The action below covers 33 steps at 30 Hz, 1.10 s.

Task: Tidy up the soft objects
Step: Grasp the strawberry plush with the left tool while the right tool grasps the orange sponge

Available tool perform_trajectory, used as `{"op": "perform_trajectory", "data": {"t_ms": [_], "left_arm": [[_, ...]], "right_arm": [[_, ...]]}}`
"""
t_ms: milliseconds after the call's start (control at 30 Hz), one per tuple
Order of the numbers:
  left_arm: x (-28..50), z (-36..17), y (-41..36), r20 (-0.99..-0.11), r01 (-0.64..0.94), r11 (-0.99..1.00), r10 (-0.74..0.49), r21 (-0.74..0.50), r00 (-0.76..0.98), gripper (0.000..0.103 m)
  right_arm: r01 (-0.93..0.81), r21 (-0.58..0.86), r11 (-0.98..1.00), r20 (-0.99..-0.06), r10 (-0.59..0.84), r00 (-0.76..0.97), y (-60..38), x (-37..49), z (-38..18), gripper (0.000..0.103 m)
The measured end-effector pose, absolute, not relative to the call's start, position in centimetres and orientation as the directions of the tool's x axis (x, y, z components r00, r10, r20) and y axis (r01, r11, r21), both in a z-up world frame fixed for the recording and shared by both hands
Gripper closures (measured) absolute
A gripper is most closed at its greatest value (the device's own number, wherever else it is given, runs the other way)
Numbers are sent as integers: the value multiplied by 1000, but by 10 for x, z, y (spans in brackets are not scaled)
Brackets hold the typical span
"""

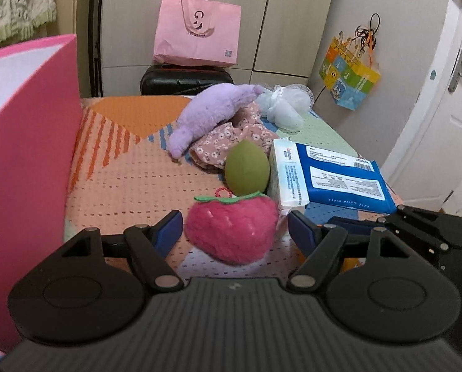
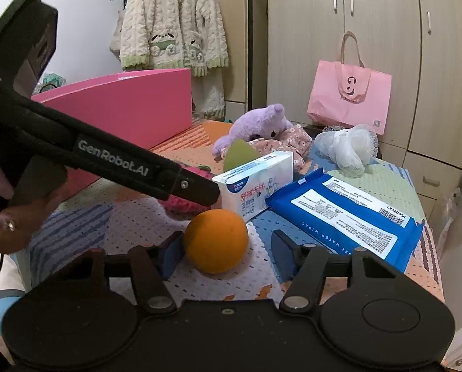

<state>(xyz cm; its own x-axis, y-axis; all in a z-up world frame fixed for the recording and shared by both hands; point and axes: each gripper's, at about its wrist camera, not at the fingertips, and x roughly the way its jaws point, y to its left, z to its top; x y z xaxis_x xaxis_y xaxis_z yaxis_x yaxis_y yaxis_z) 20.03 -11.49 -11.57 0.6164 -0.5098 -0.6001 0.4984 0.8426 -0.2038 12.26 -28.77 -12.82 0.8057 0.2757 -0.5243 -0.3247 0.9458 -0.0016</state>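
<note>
Left fingers (image 1: 234,228): spread wide around the fluffy pink strawberry plush (image 1: 232,228), gripping nothing.
Right fingers (image 2: 227,252): parted; smooth round orange ball (image 2: 216,240) sat between, against my left pad.

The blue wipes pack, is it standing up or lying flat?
Lying flat. The blue wipes pack rests on its broad side on the patterned cover, printed label facing up, one end leaning on the white tissue pack.
</note>
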Motion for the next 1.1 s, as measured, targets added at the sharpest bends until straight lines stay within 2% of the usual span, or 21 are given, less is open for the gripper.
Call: {"op": "perform_trajectory", "data": {"t_ms": [133,233,267,567,700,867,1100], "left_arm": [[200,-121,-115,-582,500,834,-531,-233,616,31],[196,-123,-115,-568,503,835,-532,-226,628,43],[195,-123,-116,-566,499,839,-523,-214,637,51],[191,-122,-107,-537,470,851,-516,-235,667,53],[183,-117,-106,-527,473,857,-505,-207,684,53],[172,-112,-108,-534,479,862,-486,-164,692,53],[162,-108,-102,-559,477,857,-497,-195,664,53]], "right_arm": [[-326,8,945,-515,283,809,-288,121,-129,53],[-319,40,947,-498,296,815,-289,118,-130,58],[-312,43,949,-493,292,820,-288,117,-131,58],[-262,20,965,-458,242,855,-280,109,-137,58],[-245,27,969,-453,230,861,-279,107,-137,58],[-225,20,974,-457,209,865,-277,103,-135,59],[-205,16,979,-471,188,862,-273,95,-131,59]]}}
